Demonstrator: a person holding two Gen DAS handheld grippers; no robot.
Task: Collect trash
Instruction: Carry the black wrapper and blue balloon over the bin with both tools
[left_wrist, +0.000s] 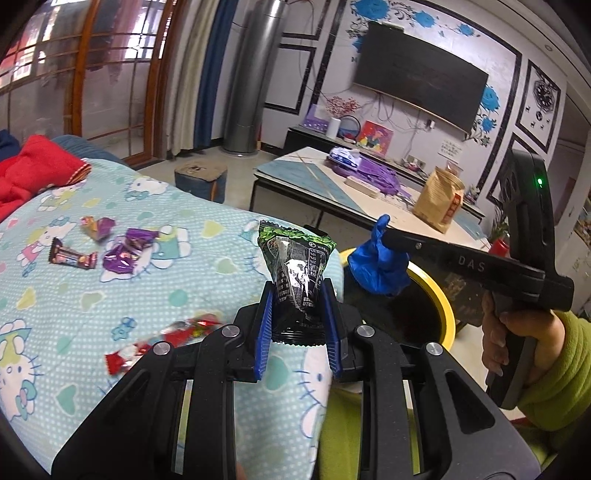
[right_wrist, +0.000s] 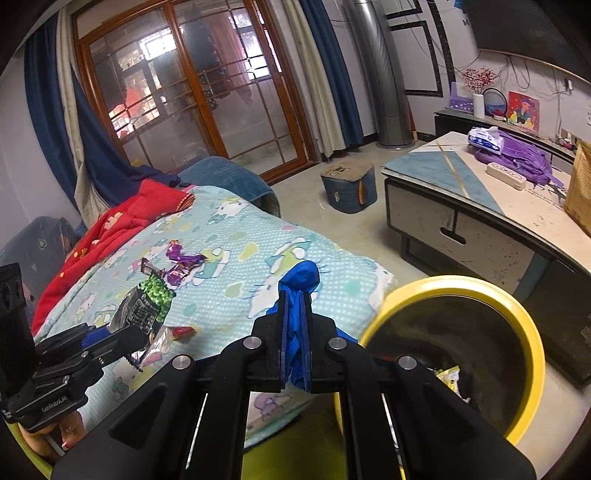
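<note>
Between the blue-padded black left claw (left_wrist: 298, 317) sits a green-topped, silver-and-black printed foil snack wrapper (left_wrist: 297, 269). The black right claw (right_wrist: 294, 325) pinches a solid blue rubber glove (right_wrist: 298, 284). Beneath both lies a pale turquoise dotted cartoon-cat blanket (left_wrist: 110, 295); right of them, a yellow-rimmed dark round bin (right_wrist: 461, 291).

Left tongs (left_wrist: 297, 321) and right tongs (right_wrist: 294, 328) both clamped, raised.

Green-black foil wrapper (left_wrist: 295, 273) upright, crumpled, pinched at its lower half. Blue glove (right_wrist: 297, 291) bunched, pinched mid-body, beside the rim of the yellow bin (right_wrist: 528, 369); bin open, some trash inside. Loose on the blanket: two purple wrappers (left_wrist: 127, 249), dark candy bar wrapper (left_wrist: 72, 257), red wrapper (left_wrist: 162, 343), blurred.
</note>
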